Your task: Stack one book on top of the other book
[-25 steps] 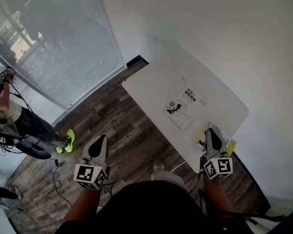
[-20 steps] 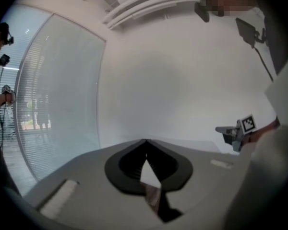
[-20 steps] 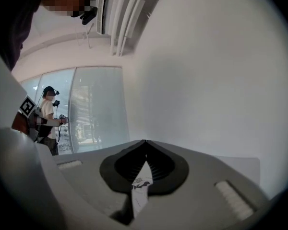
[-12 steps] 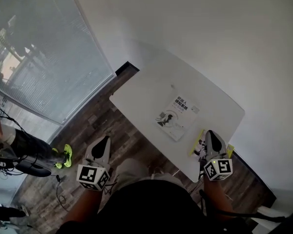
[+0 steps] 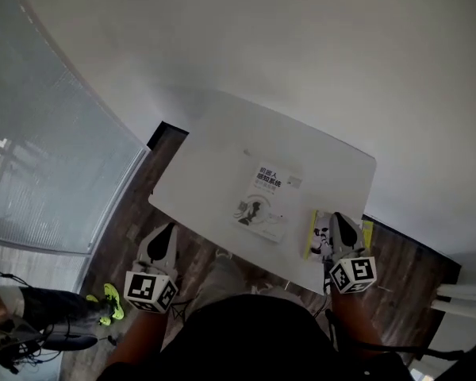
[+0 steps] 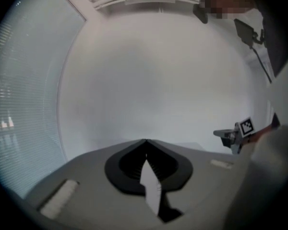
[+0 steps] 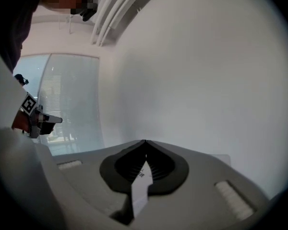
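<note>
My left jaws [image 5: 167,228] are closed, empty, over the wood floor [image 5: 192,254] beside the surface [image 5: 222,153]. My right jaws [image 5: 335,218], closed too, hang over the yellow book [image 5: 312,234]; the white book [image 5: 263,203] lies nearby, print unreadable.
</note>
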The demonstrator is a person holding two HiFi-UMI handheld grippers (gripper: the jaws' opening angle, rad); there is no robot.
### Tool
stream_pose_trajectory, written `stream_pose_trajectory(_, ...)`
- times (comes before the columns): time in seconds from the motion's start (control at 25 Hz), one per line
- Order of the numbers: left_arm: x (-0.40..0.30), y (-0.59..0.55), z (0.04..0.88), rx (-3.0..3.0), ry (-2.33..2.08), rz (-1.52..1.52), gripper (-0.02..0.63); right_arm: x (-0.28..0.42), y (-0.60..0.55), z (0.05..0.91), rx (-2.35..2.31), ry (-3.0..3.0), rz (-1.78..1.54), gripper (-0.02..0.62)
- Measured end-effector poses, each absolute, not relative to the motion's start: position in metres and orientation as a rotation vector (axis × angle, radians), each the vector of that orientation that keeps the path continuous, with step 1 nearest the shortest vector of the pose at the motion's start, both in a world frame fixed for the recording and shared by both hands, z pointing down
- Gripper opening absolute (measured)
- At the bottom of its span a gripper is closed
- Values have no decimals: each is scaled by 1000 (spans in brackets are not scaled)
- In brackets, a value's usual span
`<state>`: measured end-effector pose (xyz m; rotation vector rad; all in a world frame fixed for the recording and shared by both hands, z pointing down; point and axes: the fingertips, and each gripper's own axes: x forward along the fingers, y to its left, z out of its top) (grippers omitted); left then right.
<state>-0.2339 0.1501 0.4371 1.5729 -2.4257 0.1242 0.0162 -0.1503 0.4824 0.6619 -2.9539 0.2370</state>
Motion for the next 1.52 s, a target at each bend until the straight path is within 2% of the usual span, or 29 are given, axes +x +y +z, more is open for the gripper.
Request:
stream_pose_trajectory(0.32, -290, 62, 442, 1886, -2185, 148, 3, 23, -154, 483, 1024, -2838, 278, 2)
stream_pose_trajectory(0.6, -297, -4, 450, 2156, -1891, 168, 3, 42, -128, 460, 1321, -2685, 232, 2)
stream_pose_trajectory(1.04, -236, -77, 441, 2436, -1543, 137, 3, 128, -92, 456, 1720, -2433, 329, 2)
stream_pose_trajectory(1.52, -173, -106, 446, 2487, -1474, 228, 3, 184, -116, 513, 1778, -2412, 532, 3)
